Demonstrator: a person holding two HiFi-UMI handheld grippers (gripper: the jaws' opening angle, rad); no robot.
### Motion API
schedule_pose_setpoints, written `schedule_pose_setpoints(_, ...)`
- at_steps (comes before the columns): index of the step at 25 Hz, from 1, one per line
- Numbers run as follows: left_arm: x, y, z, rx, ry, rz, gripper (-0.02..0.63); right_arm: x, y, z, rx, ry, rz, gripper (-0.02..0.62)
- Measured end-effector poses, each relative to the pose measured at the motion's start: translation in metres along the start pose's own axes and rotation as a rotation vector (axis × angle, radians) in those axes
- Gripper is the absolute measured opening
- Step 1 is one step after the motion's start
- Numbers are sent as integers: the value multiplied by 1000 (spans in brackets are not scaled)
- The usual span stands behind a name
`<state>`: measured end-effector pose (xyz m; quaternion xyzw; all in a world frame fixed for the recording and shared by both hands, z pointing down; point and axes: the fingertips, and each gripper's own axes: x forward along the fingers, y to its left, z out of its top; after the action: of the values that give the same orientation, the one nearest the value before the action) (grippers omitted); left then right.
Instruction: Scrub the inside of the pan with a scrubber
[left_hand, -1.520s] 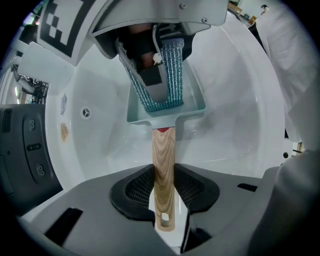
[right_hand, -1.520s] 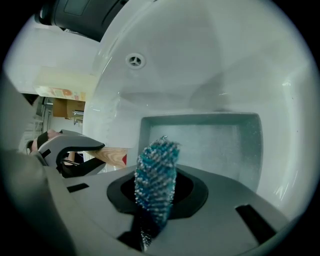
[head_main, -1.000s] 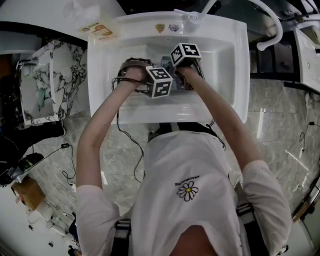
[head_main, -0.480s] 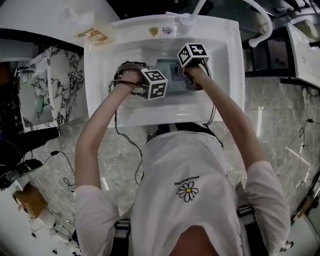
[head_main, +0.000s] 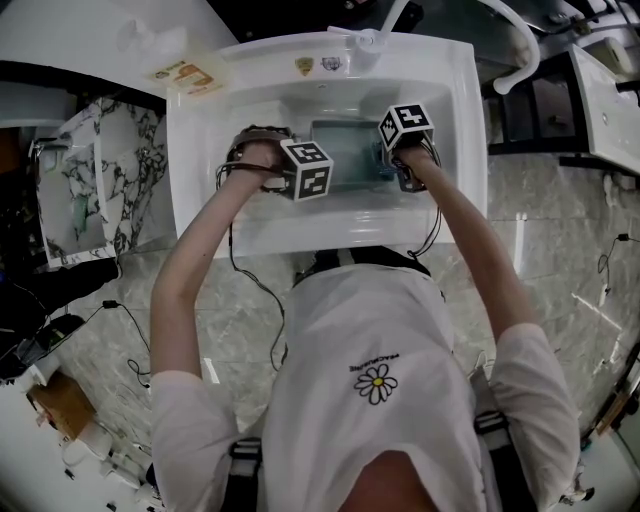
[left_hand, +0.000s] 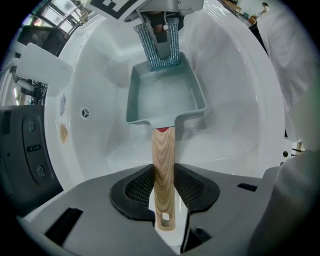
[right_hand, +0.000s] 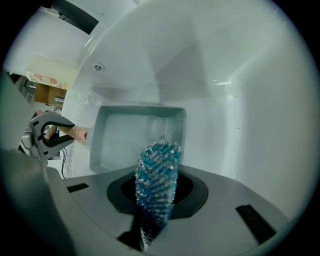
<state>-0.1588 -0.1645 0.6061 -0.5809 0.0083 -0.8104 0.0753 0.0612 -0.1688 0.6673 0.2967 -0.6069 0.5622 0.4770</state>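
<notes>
A grey-blue rectangular pan (head_main: 345, 150) lies in the white sink (head_main: 455, 190). Its wooden handle (left_hand: 164, 165) runs back between the pads of my left gripper (left_hand: 164, 197), which is shut on it. My right gripper (right_hand: 156, 200) is shut on a sparkly blue scrubber (right_hand: 157, 175). In the left gripper view the scrubber (left_hand: 160, 50) hangs down at the pan's (left_hand: 165, 102) far end, its tip at the rim there. Whether it presses on the pan I cannot tell. The right gripper view shows the pan's (right_hand: 135, 137) inside, with the left gripper (right_hand: 47, 132) at its handle end.
The sink's walls curve up close around the pan on all sides. A faucet (head_main: 375, 30) stands at the back rim, and an overflow hole (left_hand: 86, 113) sits in the basin wall. A printed card (head_main: 185, 72) lies on the counter at back left. Cables hang below the sink front.
My right gripper has moved with the scrubber from over the pan's middle toward its right end, uncovering more of the pan. The left gripper keeps hold of the handle.
</notes>
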Motion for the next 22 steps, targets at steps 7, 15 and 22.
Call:
schedule_pose_setpoints(7, -1, 2, -1, 0, 5, 3, 130, 11, -1, -2, 52, 3, 27, 60)
schedule_pose_setpoints(15, -2, 1, 0, -7, 1, 5, 130, 14, 13, -3, 39, 6, 22, 60)
schedule_pose_setpoints(22, -2, 0, -1, -3, 6, 17, 130, 16, 50, 0, 17, -15, 92, 60)
